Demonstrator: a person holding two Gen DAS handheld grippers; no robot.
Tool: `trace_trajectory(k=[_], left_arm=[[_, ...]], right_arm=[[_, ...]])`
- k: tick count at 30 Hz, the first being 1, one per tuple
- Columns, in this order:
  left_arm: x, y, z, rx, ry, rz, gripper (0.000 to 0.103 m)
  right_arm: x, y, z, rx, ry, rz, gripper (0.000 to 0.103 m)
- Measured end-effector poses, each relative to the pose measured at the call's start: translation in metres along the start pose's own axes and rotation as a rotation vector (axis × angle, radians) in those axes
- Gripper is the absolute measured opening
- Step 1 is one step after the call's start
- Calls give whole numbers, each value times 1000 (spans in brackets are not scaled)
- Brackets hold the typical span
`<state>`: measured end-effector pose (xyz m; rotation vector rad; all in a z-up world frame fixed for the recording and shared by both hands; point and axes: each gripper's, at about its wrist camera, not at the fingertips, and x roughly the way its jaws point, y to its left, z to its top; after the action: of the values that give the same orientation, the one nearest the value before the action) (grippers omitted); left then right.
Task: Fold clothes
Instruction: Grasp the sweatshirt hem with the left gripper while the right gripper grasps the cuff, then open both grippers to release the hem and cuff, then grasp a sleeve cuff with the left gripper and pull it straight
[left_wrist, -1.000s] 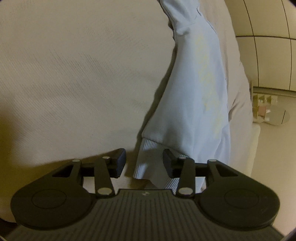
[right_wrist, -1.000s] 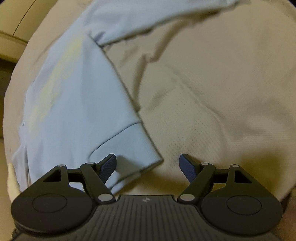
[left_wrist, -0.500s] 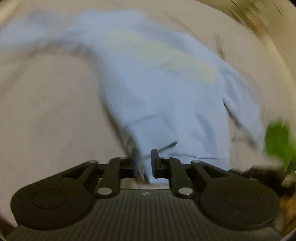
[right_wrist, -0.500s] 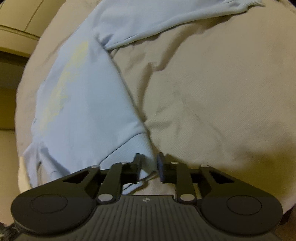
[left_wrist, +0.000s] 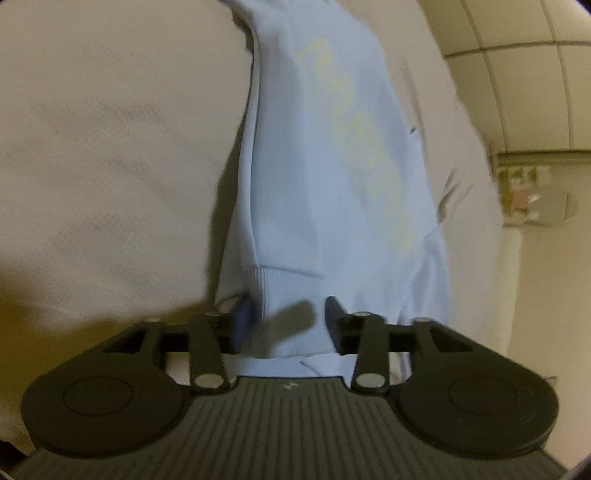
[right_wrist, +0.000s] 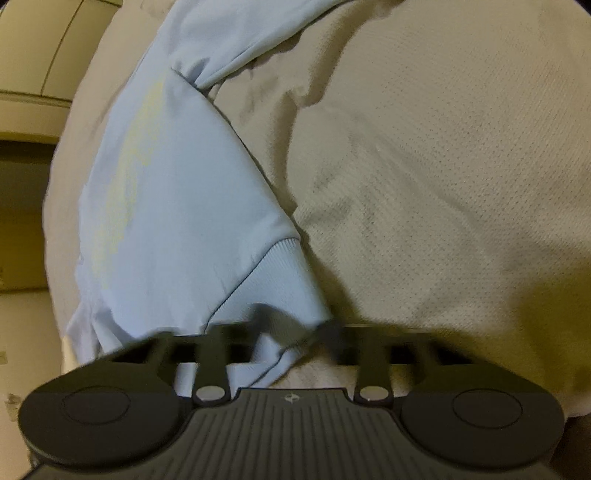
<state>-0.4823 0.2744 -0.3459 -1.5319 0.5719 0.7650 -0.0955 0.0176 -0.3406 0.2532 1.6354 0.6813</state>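
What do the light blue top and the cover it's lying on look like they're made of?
Light blue sweatshirt: looks like soft matte knit, probably cotton jersey or fleece; it drapes in smooth folds, and its hem band is ribbed. The faded yellow lettering looks printed on.
Beige cover: a woven or knitted textile, matte, with a fine dotted, mesh-like texture and soft wrinkles. Fibre can't be told.

- The left gripper (left_wrist: 288, 317) points steeply downward, its two black fingers (left_wrist: 334, 317) pressed against a bunched fold of the pale blue sweatshirt (left_wrist: 332, 166) clamped between them.
- The right gripper (right_wrist: 291, 332) also tilts steeply down; its blurred jaws are closing, with the sweatshirt's ribbed hem (right_wrist: 273, 280) gathered between them.
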Motion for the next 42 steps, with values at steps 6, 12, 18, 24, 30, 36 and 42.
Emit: trace_trajectory(k=[6, 12, 18, 24, 30, 36, 42], left_arm=[[-110, 8, 5, 151, -163, 76, 1], [-139, 44, -1, 232, -97, 236, 3], [-84, 64, -10, 220, 29, 391, 4], [-113, 51, -7, 282, -32, 379, 5], [-122, 60, 42, 230, -63, 385, 6], [-149, 86, 131, 113, -189, 388, 14], [-170, 112, 231, 0, -335, 393, 28]], right_arm=[[-60, 37, -1, -127, -36, 46, 10], [-65, 44, -13, -214, 8, -73, 12], [-25, 27, -42, -270, 95, -424, 25], [-22, 94, -63, -557, -10, -400, 35], [42, 130, -79, -539, 174, -471, 46], [59, 212, -100, -698, 21, -369, 56], [144, 271, -85, -565, 79, -288, 60]])
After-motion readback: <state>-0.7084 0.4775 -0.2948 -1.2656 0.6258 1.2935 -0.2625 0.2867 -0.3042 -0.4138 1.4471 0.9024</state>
